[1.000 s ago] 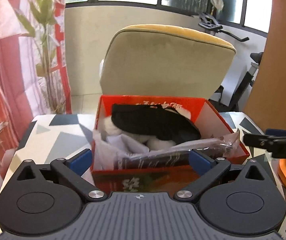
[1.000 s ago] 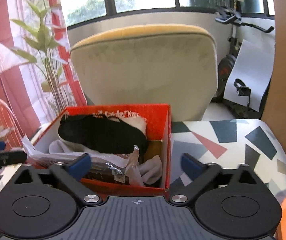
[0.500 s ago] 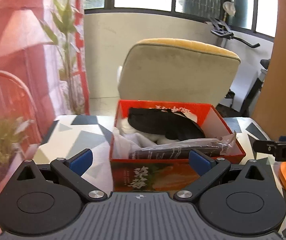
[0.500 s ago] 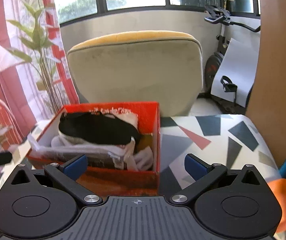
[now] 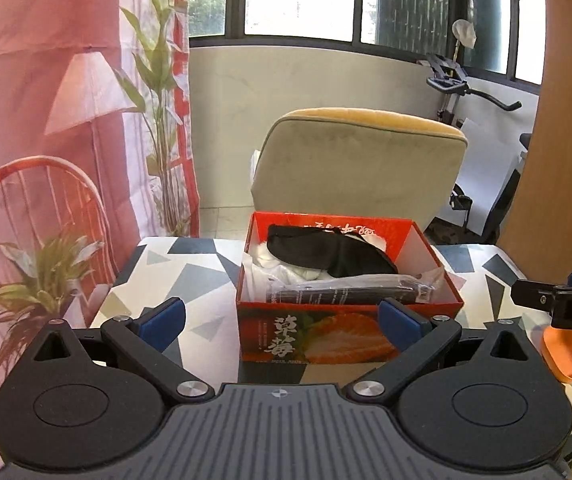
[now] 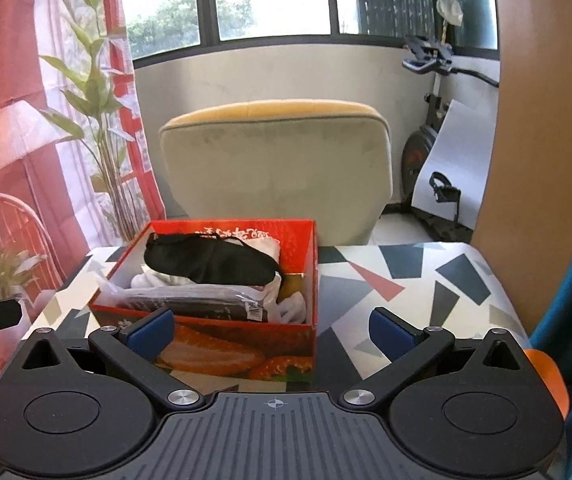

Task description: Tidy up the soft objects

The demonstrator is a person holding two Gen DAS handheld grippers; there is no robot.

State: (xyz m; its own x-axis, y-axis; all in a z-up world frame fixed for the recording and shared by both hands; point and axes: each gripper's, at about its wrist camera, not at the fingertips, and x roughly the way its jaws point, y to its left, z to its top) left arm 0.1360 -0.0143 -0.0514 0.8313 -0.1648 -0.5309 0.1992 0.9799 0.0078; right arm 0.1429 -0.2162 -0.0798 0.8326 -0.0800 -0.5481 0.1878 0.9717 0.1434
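One red box (image 5: 350,332) of soft items sits on a patterned table (image 5: 190,268), with two empty grippers held short of it.

The left gripper (image 5: 282,318) and right gripper (image 6: 272,330) both have their jaws spread wide, gripping nothing. In the left wrist view the box lies at 12 o'clock; in the right wrist view, at 11 o'clock. Inside: one black fabric piece (image 6: 210,260) on top, white items (image 6: 154,280) mostly buried beneath it so their number is unclear, and one dark packet in clear plastic (image 5: 350,294) along the near wall. One beige chair (image 6: 276,164) stands behind, its seat hidden.
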